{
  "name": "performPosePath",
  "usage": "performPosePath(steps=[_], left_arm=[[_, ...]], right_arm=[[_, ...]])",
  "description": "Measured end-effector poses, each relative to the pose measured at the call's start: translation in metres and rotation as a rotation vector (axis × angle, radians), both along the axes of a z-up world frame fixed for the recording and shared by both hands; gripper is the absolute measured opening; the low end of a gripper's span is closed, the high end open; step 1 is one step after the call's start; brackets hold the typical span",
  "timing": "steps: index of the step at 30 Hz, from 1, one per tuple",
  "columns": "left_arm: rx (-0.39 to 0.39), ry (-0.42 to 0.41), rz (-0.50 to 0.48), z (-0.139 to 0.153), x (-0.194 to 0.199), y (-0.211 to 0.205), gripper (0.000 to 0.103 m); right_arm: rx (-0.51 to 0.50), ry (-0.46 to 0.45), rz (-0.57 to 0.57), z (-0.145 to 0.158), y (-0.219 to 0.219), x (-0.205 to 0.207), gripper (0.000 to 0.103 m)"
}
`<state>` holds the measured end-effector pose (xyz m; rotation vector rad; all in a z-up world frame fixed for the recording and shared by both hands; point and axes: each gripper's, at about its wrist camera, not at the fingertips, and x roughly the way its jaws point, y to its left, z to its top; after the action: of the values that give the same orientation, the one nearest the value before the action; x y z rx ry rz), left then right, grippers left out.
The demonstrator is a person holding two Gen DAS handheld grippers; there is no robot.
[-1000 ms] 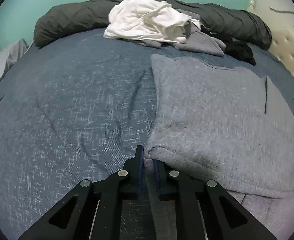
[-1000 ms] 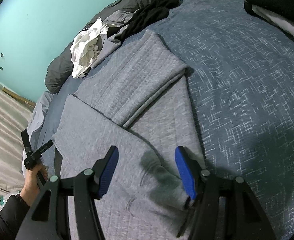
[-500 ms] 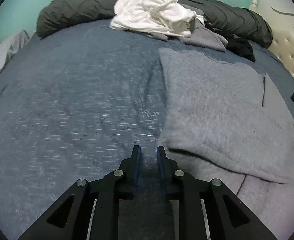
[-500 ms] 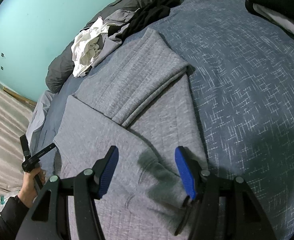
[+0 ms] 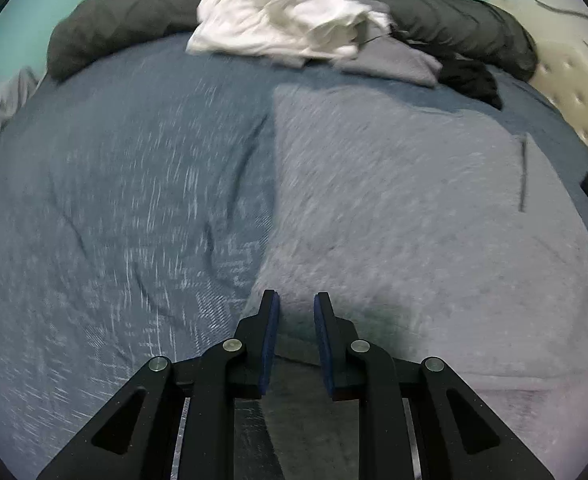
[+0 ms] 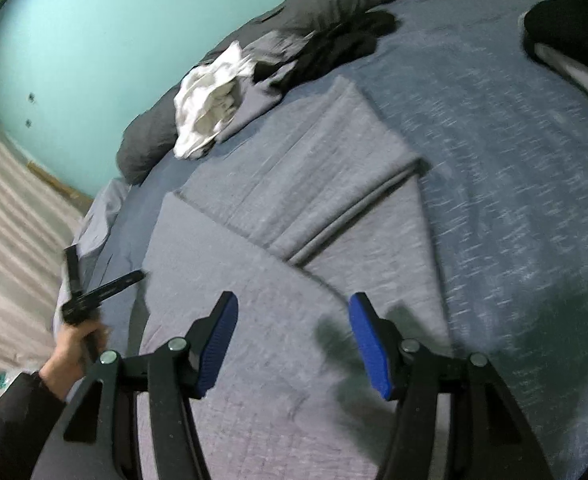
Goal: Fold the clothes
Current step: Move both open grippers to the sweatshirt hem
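Observation:
A grey knit garment (image 5: 406,200) lies partly folded on the blue bedspread (image 5: 126,200). My left gripper (image 5: 296,308) is open and empty, just above the garment's near left corner. In the right wrist view the same garment (image 6: 294,184) shows a sleeve folded across its body. My right gripper (image 6: 292,312) is wide open and empty above the garment's lower part. The left gripper (image 6: 94,292) shows there too, held in a hand at the garment's left edge.
A heap of white (image 5: 278,12), grey and black (image 5: 470,80) clothes lies at the far side against a dark rolled duvet (image 5: 106,28). A tufted headboard (image 5: 574,92) is at the right. A teal wall (image 6: 94,40) and striped floor (image 6: 10,220) lie beyond the bed.
My left gripper let go of the garment's corner, opened and moved slightly over the garment. The right gripper stayed open and drew back a little.

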<state>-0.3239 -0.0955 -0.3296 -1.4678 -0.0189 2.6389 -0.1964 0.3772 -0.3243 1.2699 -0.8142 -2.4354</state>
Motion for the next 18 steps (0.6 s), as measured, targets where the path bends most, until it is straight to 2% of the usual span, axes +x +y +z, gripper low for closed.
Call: performPosePath(steps=[2, 4, 6, 11, 13, 16, 17, 18], left_arm=[[0.017, 0.008, 0.021, 0.000, 0.000, -0.003, 0.020], [-0.002, 0.012, 0.012, 0.002, 0.002, 0.000, 0.020], [0.000, 0.010, 0.016, 0.005, 0.005, -0.001, 0.020], [-0.019, 0.006, 0.045, 0.016, 0.023, -0.011, 0.020], [0.003, -0.007, 0.049, 0.023, 0.036, -0.017, 0.020], [0.024, -0.036, 0.046, 0.032, 0.060, -0.022, 0.029], [0.028, -0.040, 0.040, 0.036, 0.070, -0.024, 0.031], [0.033, -0.044, 0.034, 0.041, 0.080, -0.025, 0.032]], right_arm=[[0.024, -0.066, 0.011, -0.014, -0.004, -0.006, 0.038], [0.050, -0.118, 0.002, -0.026, -0.004, -0.008, 0.027], [0.046, -0.131, -0.020, -0.029, 0.000, -0.007, 0.019], [0.048, -0.140, -0.063, -0.027, 0.007, -0.002, 0.016], [0.072, -0.140, -0.094, -0.025, 0.012, 0.002, 0.021], [0.085, -0.141, -0.126, -0.021, 0.020, 0.009, 0.027], [0.077, -0.145, -0.136, -0.021, 0.024, 0.012, 0.040], [0.069, -0.144, -0.143, -0.020, 0.027, 0.015, 0.046]])
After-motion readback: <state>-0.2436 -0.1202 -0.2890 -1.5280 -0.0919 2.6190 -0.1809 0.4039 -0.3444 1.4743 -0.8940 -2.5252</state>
